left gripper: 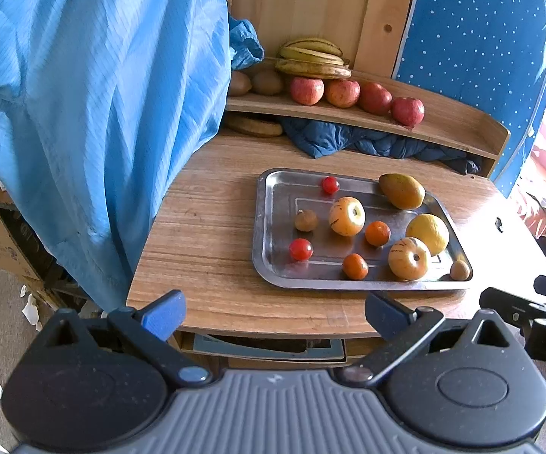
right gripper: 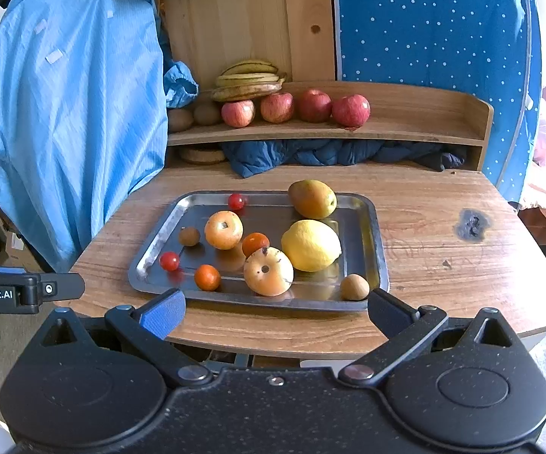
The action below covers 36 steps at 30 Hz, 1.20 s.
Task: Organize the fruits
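Observation:
A steel tray point(left gripper: 273, 204) point(right gripper: 371, 227) on the wooden table holds a mango point(left gripper: 401, 190) point(right gripper: 312, 198), a lemon point(left gripper: 427, 231) point(right gripper: 310, 245), two striped yellow melons point(left gripper: 346, 216) point(right gripper: 268, 271), two small oranges point(left gripper: 377, 233) point(right gripper: 207, 277), two cherry tomatoes point(left gripper: 300, 249) point(right gripper: 169, 261) and two small brown fruits point(left gripper: 305, 220) point(right gripper: 354, 286). My left gripper point(left gripper: 275, 314) is open and empty, at the table's front edge before the tray. My right gripper point(right gripper: 276, 316) is open and empty, just in front of the tray. The right gripper shows at the left wrist view's right edge point(left gripper: 530, 310).
A wooden shelf point(left gripper: 443, 121) point(right gripper: 405, 128) at the back carries bananas point(left gripper: 312, 56) point(right gripper: 248, 79), several red apples point(left gripper: 407, 111) point(right gripper: 350, 109) and kiwis point(right gripper: 180, 119). A dark blue cloth point(right gripper: 329, 153) lies under it. A light blue garment point(left gripper: 102, 113) point(right gripper: 68, 113) hangs at the left.

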Each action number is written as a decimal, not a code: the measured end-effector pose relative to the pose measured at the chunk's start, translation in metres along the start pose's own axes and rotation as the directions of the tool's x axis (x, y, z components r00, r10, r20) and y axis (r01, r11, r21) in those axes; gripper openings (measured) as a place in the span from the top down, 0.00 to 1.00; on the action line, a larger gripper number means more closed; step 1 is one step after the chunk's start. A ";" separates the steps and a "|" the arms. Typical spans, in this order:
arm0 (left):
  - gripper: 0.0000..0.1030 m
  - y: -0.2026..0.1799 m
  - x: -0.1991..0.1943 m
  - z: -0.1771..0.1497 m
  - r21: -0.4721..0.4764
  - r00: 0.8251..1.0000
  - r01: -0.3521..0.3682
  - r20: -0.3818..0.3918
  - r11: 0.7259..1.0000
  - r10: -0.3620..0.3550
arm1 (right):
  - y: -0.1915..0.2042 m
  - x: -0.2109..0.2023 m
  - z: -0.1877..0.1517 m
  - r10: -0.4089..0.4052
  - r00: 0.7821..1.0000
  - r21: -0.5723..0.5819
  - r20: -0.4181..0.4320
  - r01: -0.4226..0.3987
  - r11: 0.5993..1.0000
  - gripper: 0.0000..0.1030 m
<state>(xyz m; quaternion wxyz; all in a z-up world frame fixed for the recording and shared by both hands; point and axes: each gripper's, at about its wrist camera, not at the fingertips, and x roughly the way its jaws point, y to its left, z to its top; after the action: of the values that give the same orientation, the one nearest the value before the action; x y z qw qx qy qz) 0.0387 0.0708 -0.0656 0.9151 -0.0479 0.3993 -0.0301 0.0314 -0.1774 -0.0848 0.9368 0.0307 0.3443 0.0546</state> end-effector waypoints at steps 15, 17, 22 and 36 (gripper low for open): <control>0.01 -0.002 0.001 -0.001 -0.002 1.000 0.005 0.003 1.000 -0.005 | -0.001 -0.002 -0.002 -0.009 1.000 0.001 -0.002 0.009 1.000 0.01; 0.01 -0.001 0.001 -0.001 -0.002 1.000 0.005 0.003 1.000 -0.005 | -0.001 -0.002 -0.001 -0.010 1.000 -0.002 -0.002 0.010 1.000 0.01; 0.01 -0.003 0.001 -0.001 -0.004 1.000 0.009 0.003 1.000 -0.009 | 0.000 -0.002 0.000 -0.011 1.000 -0.007 -0.002 0.011 1.000 0.01; 0.01 -0.002 0.000 -0.003 -0.006 1.000 0.010 0.004 1.000 -0.010 | 0.002 -0.004 -0.001 -0.013 1.000 -0.009 0.000 0.013 1.000 0.01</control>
<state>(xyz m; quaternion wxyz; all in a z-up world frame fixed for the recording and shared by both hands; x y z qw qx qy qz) 0.0368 0.0690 -0.0672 0.9157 -0.0526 0.3971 -0.0333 0.0278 -0.1760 -0.0825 0.9372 0.0243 0.3442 0.0499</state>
